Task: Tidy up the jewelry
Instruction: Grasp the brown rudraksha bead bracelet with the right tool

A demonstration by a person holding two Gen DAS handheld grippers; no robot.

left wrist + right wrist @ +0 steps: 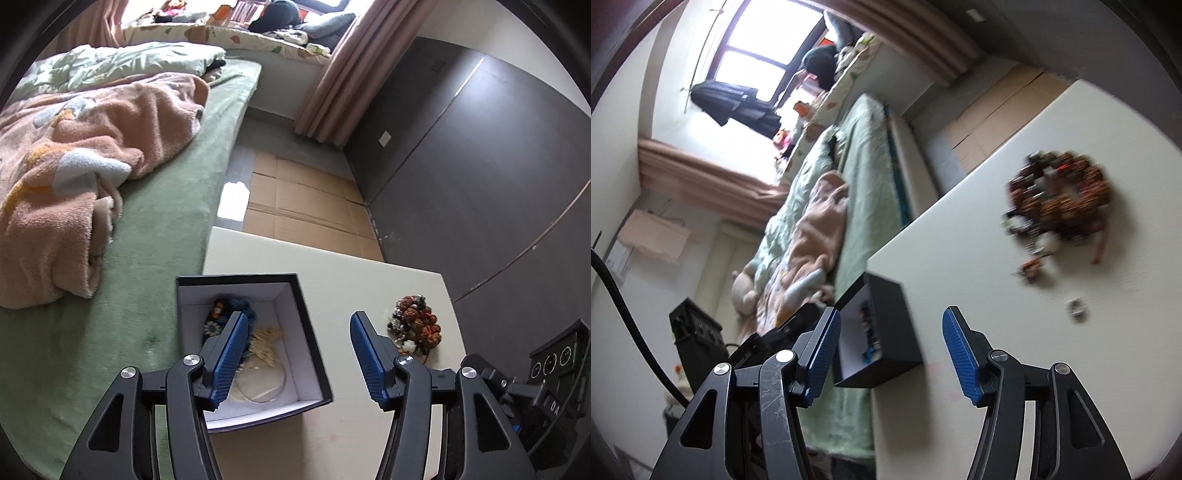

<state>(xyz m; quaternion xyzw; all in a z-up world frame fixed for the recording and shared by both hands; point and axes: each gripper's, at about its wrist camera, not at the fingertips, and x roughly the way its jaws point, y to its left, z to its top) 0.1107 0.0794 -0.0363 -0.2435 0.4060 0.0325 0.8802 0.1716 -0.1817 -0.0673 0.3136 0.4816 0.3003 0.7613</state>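
Observation:
A black box with a white lining stands open on the cream table. Inside lie a blue beaded piece, a pale straw-coloured piece and a thin ring-shaped bangle. My left gripper hangs open over the box's right wall, nothing between its fingers. A heap of brown and dark bead bracelets lies to the right on the table. In the blurred right wrist view the same heap lies far ahead, a small silver ring nearer. My right gripper is open and empty beside the box.
A bed with a green cover and a crumpled peach blanket runs along the table's left edge. Flattened cardboard covers the floor beyond the table. A dark wall panel stands to the right, pink curtains behind.

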